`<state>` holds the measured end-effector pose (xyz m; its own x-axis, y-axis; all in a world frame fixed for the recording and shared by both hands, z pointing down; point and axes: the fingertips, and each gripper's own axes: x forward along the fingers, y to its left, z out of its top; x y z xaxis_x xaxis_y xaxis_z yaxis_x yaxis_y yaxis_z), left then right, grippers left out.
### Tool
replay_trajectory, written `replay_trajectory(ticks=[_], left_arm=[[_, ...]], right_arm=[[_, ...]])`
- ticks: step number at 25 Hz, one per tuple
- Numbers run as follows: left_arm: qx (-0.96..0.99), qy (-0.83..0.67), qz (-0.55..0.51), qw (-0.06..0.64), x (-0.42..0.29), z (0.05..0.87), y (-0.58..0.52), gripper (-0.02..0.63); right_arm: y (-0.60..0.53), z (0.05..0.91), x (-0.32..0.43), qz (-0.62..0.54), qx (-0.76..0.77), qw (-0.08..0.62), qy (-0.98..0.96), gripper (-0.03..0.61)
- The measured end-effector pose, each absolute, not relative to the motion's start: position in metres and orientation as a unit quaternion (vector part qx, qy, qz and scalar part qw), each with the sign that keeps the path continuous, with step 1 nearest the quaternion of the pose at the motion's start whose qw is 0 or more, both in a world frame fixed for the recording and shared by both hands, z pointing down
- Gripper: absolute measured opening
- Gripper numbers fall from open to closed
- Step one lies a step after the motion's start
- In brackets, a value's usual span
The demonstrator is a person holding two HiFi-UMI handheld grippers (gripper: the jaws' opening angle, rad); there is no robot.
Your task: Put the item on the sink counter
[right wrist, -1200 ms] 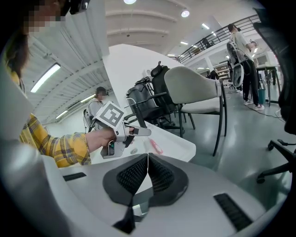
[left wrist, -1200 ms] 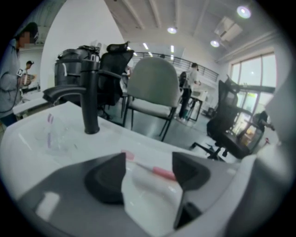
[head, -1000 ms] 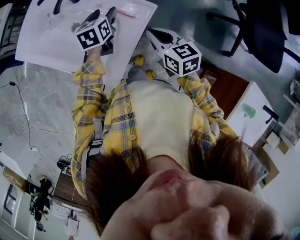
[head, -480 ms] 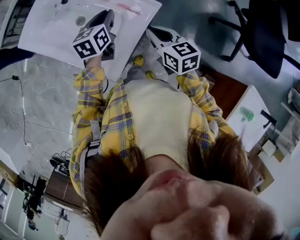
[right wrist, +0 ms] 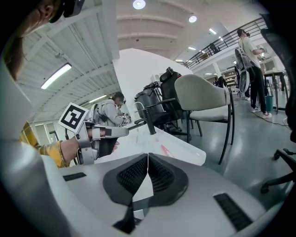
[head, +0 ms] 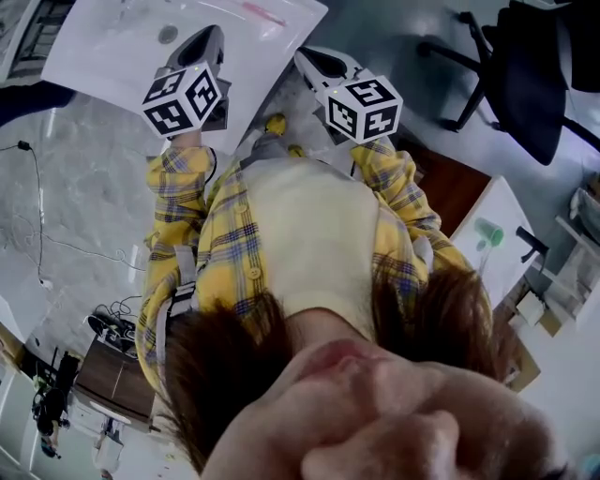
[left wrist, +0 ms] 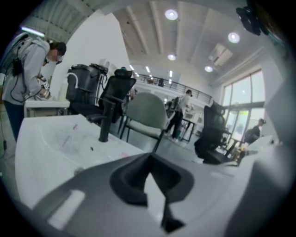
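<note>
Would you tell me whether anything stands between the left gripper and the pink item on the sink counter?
Nothing visible does. The left gripper, whose jaws have just been closing with nothing between them, hangs over the sink counter; the pink item lies to its right across bare counter.

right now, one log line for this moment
left gripper: just closed, empty | right gripper: shut, empty | pink item: on sink counter

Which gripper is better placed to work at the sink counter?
Left, probably: the left gripper hangs over the sink counter, jaws just closed on nothing visible. The right gripper is off its edge.
</note>
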<state>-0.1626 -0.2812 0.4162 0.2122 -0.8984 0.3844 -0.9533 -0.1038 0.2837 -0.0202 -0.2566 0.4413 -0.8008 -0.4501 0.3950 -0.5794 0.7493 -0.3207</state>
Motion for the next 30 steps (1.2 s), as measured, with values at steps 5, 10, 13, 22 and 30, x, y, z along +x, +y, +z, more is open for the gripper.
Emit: replay_trajectory(ticks=[5,10,13,22,30], left_arm=[[0.743,-0.629,0.064,0.220,-0.158,0.408,-0.268,0.006],[0.737,-0.642,0.059,0.203,-0.157,0.398,-0.253,0.006],[0.734,-0.648,0.058,0.196,-0.158,0.392,-0.243,0.006],[0.725,-0.657,0.056,0.198,-0.163,0.394,-0.234,0.006],[0.721,-0.661,0.049,0.202,-0.166,0.394,-0.230,0.007]], right_arm=[[-0.257,0.436,-0.020,0.208,0.283,0.143,-0.925,0.015],[-0.255,0.429,-0.018,0.197,0.289,0.133,-0.927,0.014],[-0.253,0.424,-0.017,0.192,0.291,0.129,-0.928,0.014],[-0.257,0.424,-0.021,0.185,0.292,0.128,-0.930,0.014],[-0.261,0.422,-0.024,0.180,0.292,0.126,-0.931,0.014]])
